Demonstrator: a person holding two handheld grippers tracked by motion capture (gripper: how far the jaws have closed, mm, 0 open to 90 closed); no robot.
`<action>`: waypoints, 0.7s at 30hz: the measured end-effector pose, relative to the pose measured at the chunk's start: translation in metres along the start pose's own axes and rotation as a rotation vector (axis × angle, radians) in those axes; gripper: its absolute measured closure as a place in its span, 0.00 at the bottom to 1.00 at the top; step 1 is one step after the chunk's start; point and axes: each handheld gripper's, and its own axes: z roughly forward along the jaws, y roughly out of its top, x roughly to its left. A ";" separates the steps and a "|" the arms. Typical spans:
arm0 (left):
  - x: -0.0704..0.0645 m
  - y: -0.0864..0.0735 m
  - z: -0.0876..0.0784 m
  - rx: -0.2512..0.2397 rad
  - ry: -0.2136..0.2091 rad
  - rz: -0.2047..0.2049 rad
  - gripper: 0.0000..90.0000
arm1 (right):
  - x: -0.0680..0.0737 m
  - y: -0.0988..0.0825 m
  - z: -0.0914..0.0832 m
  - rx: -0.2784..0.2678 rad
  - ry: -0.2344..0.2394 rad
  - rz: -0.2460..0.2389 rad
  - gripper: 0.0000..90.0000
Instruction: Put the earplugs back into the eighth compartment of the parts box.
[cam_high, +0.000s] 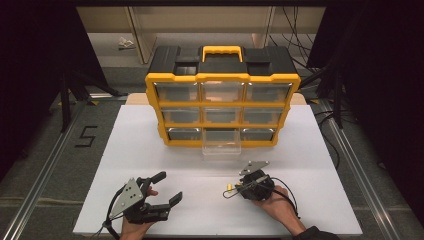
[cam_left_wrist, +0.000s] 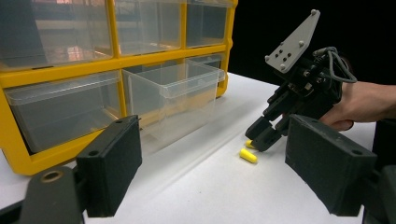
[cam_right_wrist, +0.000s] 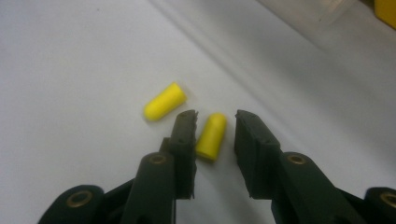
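Observation:
Two yellow foam earplugs lie on the white table top. One earplug (cam_right_wrist: 211, 135) sits between the jaws of my right gripper (cam_right_wrist: 215, 119); the left pad is against it and a gap shows at the right pad, so the gripper is open. The other earplug (cam_right_wrist: 164, 101) lies just outside the left jaw. In the high view the right gripper (cam_high: 231, 190) points left and down at the earplugs (cam_high: 229, 187). The left gripper view shows the right gripper (cam_left_wrist: 261, 138) over the earplugs (cam_left_wrist: 248, 155). My left gripper (cam_high: 169, 187) (cam_left_wrist: 219, 172) rests wide open at the table's front left with nothing in it.
A yellow and black drawer cabinet (cam_high: 222, 80) with several clear drawers stands at the middle back of the white board (cam_high: 320, 150). Its bottom middle drawer (cam_high: 221, 147) (cam_left_wrist: 173, 93) is pulled out toward me. Metal rails (cam_high: 45, 170) run along both sides.

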 end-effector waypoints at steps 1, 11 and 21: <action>0.000 0.000 0.000 0.000 0.000 0.000 0.20 | 0.000 0.000 0.000 0.003 0.001 0.002 0.80; 0.000 0.000 0.000 -0.001 0.000 0.002 0.21 | -0.003 0.002 -0.007 -0.025 -0.005 -0.003 0.90; 0.000 0.000 -0.001 -0.003 0.001 0.001 0.21 | -0.006 0.013 -0.038 -0.160 -0.028 0.007 0.90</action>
